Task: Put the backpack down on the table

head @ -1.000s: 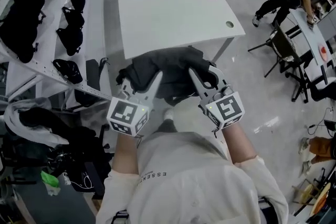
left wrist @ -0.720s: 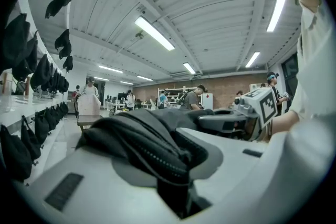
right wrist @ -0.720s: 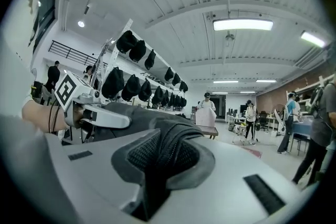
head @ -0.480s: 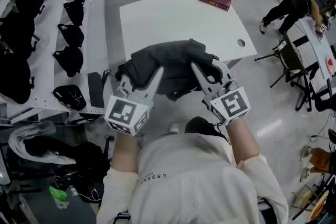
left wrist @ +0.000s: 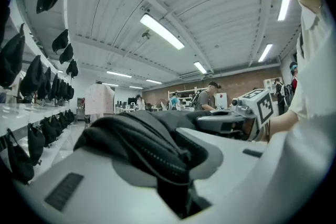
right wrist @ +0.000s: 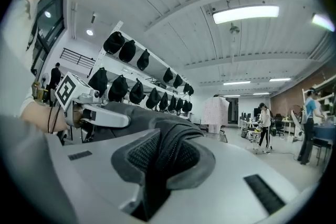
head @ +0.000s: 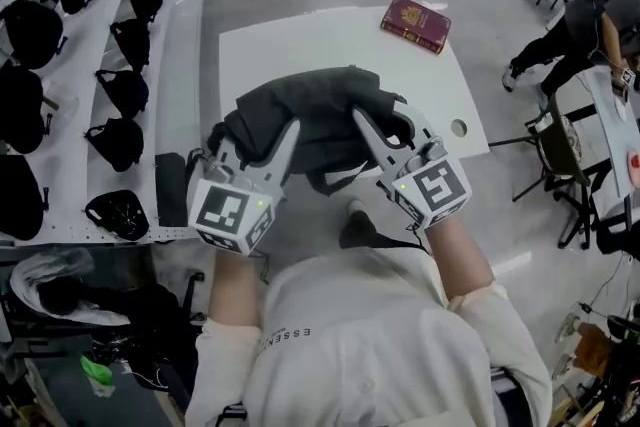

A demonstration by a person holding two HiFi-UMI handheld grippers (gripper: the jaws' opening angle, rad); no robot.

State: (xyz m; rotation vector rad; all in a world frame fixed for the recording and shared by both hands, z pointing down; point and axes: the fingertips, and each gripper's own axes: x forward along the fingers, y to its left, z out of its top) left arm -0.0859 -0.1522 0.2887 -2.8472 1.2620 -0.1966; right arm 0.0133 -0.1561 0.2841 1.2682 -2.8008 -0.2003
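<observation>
Backpack (head: 320, 115), dark grey, is pinched at both ends: my left gripper (head: 255, 143) and right gripper (head: 388, 127) each clamp a fold. It hides the white tabletop's (head: 300, 40) near edge. A red book (head: 415, 23) lies at the tabletop's far corner.

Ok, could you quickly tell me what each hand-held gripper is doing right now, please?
Left hand-held gripper: closed on the backpack.
Right hand-held gripper: closed on the backpack too.

Head view looks steeply down; gripper views sit close, all sharing the backpack (head: 310, 110).
</observation>
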